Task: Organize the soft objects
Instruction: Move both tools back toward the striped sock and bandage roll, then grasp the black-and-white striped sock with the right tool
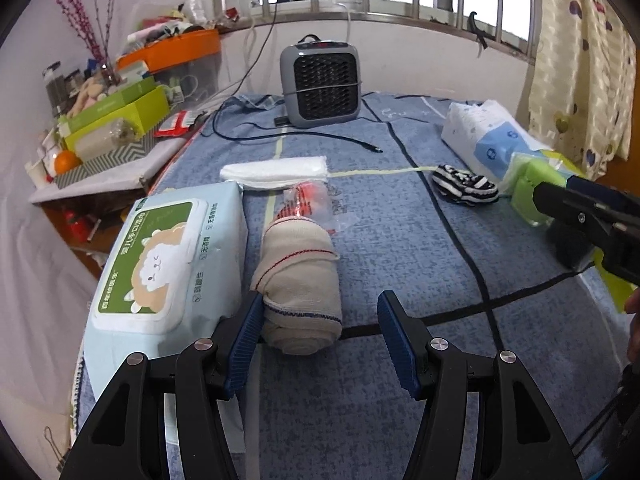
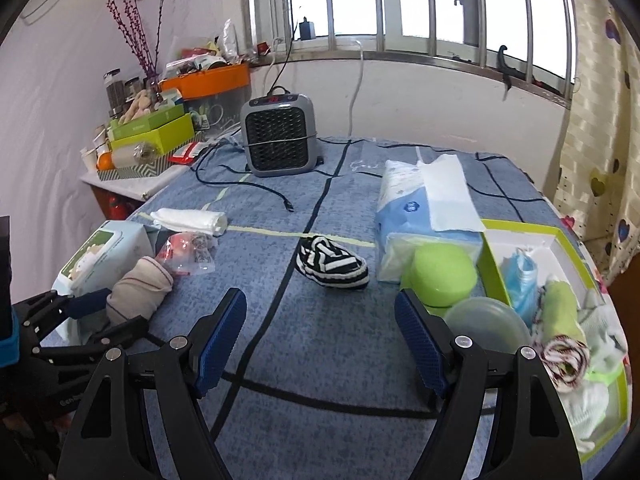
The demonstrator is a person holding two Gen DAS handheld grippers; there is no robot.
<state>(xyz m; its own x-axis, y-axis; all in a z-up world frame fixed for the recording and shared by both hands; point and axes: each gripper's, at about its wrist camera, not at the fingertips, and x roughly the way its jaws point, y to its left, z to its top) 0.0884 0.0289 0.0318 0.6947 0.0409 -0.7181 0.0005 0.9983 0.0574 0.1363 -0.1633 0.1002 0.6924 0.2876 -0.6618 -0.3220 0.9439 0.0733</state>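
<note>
beige roll (image 1: 298,284) lay on the blue cloth just right of the wipes pack (image 1: 168,264) | left gripper (image 1: 320,344) spread wide around its near end (apparently lining up a pick) | right gripper (image 2: 320,340) released, empty, well right of the wipes pack

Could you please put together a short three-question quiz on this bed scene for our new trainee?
1. True or false: the left gripper has its jaws open around the beige rolled bandage.
2. Which item lies beside the bandage, away from the window bars?
A. wet wipes pack
B. space heater
C. striped sock
3. Fill in: the right gripper holds ____.

Key: 1 true; 2 A; 3 nothing, jaws open over bare blue bedsheet.
</note>
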